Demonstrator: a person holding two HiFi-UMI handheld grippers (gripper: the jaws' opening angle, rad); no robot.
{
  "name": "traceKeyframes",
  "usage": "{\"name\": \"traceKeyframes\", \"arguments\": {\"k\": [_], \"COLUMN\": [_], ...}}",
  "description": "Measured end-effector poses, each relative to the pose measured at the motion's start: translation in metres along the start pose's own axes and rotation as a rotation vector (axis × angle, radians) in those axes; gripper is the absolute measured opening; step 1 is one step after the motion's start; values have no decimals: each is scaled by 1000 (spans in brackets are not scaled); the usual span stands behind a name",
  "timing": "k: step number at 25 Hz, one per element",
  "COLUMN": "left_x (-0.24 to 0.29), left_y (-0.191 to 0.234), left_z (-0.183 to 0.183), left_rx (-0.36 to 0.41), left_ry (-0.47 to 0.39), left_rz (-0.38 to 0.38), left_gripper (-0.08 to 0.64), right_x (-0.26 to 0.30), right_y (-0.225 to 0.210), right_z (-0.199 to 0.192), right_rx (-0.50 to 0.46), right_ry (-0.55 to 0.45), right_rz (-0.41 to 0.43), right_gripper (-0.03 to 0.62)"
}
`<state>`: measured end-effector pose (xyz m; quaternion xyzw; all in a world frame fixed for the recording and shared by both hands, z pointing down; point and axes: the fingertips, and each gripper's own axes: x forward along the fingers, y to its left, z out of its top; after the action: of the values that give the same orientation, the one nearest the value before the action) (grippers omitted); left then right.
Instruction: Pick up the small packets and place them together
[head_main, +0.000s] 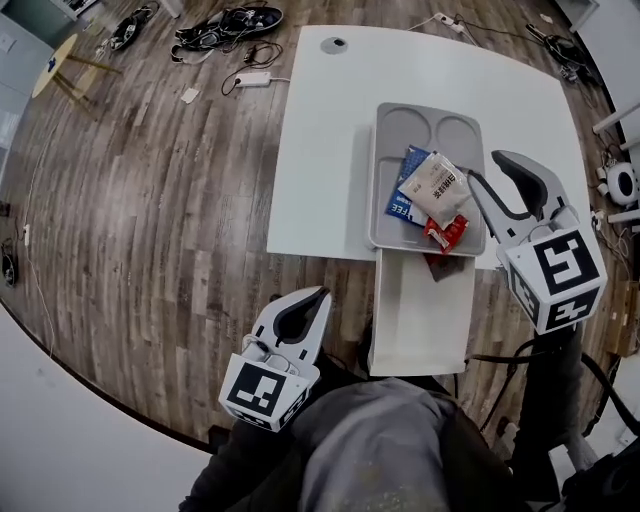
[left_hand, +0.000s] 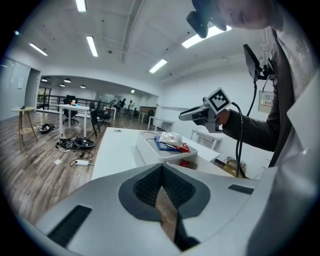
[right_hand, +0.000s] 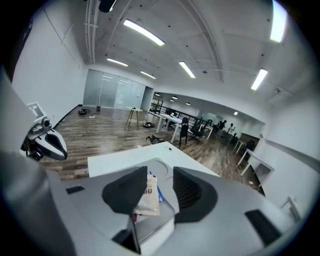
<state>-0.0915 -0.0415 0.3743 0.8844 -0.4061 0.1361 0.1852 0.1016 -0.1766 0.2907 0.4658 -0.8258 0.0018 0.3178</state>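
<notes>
A grey tray (head_main: 390, 175) on the white table (head_main: 320, 140) holds a white packet (head_main: 437, 186) on top of a blue packet (head_main: 408, 180), with a red packet (head_main: 445, 232) at the near edge. A darker red packet (head_main: 440, 266) lies just below the tray. My right gripper (head_main: 497, 180) hovers at the tray's right side, open, gripping nothing. Through its gap the white packet (right_hand: 149, 197) shows in the tray (right_hand: 157, 227). My left gripper (head_main: 316, 297) is shut and empty over the floor, left of the tray. It sees the packets (left_hand: 170, 138) and the right gripper (left_hand: 192, 114).
A white box-like stand (head_main: 420, 320) juts from the table's near edge under the tray. Cables and a power strip (head_main: 252, 78) lie on the wood floor beyond the table's left side. A small round table (head_main: 55, 65) stands far left.
</notes>
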Motion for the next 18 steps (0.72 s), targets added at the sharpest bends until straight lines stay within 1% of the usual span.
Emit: {"name": "traceKeyframes", "arguments": {"k": [3,6,10,14,18], "left_x": [5,8,11,14,20], "left_y": [-6,-9,-12,-13,-16], "left_z": [-1,-5,-8,-5,-2], "left_rx": [11,17,29,60,83], "left_ry": [18,31,52,69,73], "left_rz": [-46,-83,-143,-211,-266], "left_gripper": [0,0,0,0,0], "right_x": [-18,-29,-38,-52,-59], "right_y": [5,13,21,34,59], "right_z": [-6,-19,-39,-54,-76], "right_rx": [22,51,88,156,220], "right_ry": [1,24,74,124,180], "right_rz": [-19,-34,-69,-94,-86], "right_gripper": [163,163,163,163,163]}}
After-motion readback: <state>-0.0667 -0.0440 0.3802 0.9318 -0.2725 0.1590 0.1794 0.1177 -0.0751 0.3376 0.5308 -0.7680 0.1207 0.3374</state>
